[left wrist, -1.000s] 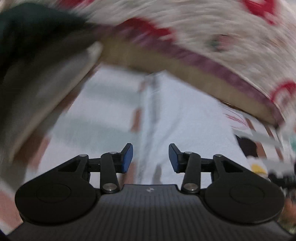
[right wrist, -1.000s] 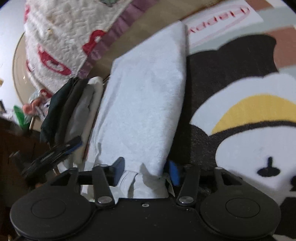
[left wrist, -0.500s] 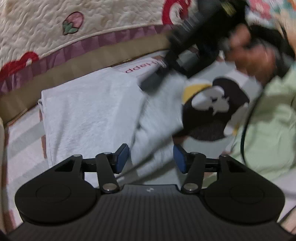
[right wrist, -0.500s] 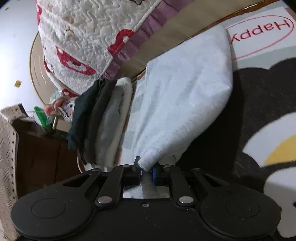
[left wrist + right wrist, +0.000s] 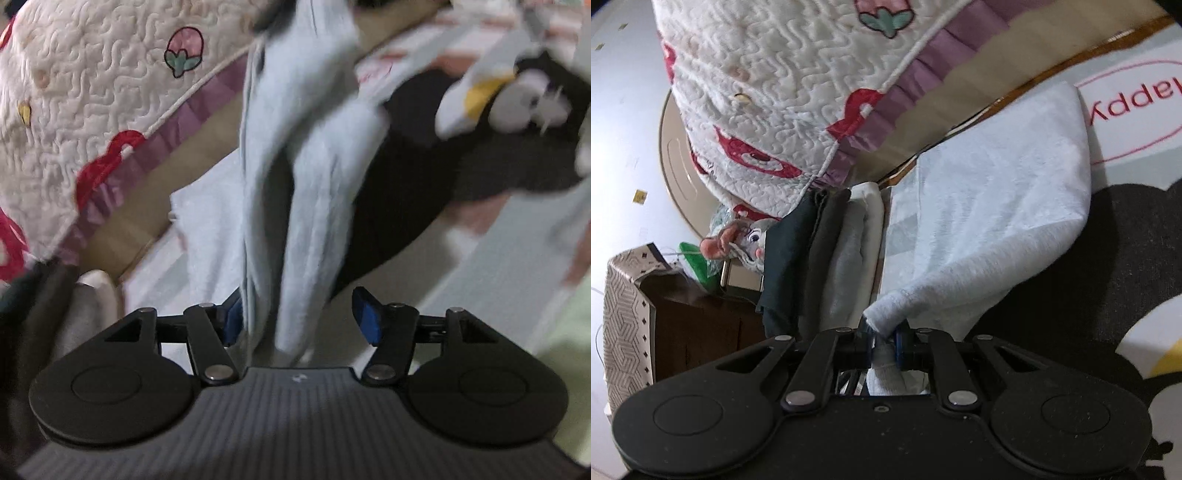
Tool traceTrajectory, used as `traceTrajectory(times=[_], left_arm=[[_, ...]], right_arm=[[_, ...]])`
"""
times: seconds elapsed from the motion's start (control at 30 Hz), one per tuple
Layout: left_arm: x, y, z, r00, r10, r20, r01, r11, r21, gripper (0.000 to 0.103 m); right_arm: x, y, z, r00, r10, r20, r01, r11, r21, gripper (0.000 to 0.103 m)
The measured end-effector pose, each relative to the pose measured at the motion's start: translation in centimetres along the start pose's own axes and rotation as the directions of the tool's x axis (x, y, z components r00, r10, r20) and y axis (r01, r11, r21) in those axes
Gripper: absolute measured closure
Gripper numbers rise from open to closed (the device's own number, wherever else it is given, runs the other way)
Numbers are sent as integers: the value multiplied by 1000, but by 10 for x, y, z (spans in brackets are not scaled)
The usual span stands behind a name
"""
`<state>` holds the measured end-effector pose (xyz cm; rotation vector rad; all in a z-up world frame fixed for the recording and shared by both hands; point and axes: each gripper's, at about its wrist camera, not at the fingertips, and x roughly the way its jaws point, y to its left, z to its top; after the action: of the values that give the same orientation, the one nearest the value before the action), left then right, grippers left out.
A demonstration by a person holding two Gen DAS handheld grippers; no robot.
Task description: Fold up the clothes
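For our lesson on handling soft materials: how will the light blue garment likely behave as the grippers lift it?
Probably floppy: the light blue garment sags from the right gripper, which pinches one corner. It likely drapes in loose folds, as it hangs between the left gripper's pads. It seems light, since one pinch raises it.

Home bedroom: quilted bedspread [image 5: 798, 92], cartoon rug [image 5: 1108, 236], plush toy [image 5: 738, 240]

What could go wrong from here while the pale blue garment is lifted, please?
1. The right gripper pinches only a small corner of the pale blue garment, so it may slip out.
2. In the left wrist view the cloth hangs between the left gripper fingers, whose jaws have just been closing but do not yet press it; it may catch only one layer.
3. The dragged cloth could disturb the folded stack.
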<state>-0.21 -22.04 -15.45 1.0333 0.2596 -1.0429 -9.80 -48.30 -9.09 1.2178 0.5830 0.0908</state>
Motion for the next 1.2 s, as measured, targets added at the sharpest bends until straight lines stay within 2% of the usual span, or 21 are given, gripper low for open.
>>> traceTrajectory(times=[0.03,0.1,0.17,0.23,0.4,0.5,0.57,0.63,0.73,0.87,0.93,1.07,1.2], left_arm=[[5,1,0,999,38,-18,-38,999,12,92],[-2,12,2,999,45,12,-44,998,-43,92],[-16,23,6,997,59,56,-53,994,-100,93],[-37,28,10,994,59,90,-49,992,-112,93],[-106,10,3,988,-113,105,118,992,-48,93],[-133,-12,-8,968,-243,63,243,970,1,92],[-133,-16,-9,956,-291,34,291,957,8,92],[-125,-7,-6,936,-350,23,351,936,-27,92],[-114,15,6,886,-464,23,464,884,-53,92],[-96,45,26,815,-579,-1,579,815,-38,91],[-84,56,36,796,-604,-23,604,797,-20,89],[-50,78,58,815,-578,-47,579,815,24,88],[-5,98,79,820,-569,-63,570,821,-4,82]], right_arm=[[-2,-2,-4,1000,15,-1,-15,1000,-5,89],[-7,-5,-12,999,54,8,-54,998,-16,90],[-20,-10,-24,991,119,53,-117,993,-30,90],[-35,-14,-40,982,166,86,-163,986,-38,90],[-73,-11,-99,984,164,74,-165,986,8,90],[-87,-16,-130,991,126,49,-130,988,79,90],[-86,-27,-136,996,84,20,-86,982,168,90],[-86,-39,-135,997,80,18,-82,961,263,90],[-85,-45,-119,995,93,41,-101,934,342,90],[-80,-37,-83,997,69,41,-79,939,334,90],[-76,-37,-67,998,49,35,-58,941,334,90],[-68,-44,-39,999,-11,48,-7,933,360,90],[-58,-59,-12,996,-58,66,26,911,411,90]])
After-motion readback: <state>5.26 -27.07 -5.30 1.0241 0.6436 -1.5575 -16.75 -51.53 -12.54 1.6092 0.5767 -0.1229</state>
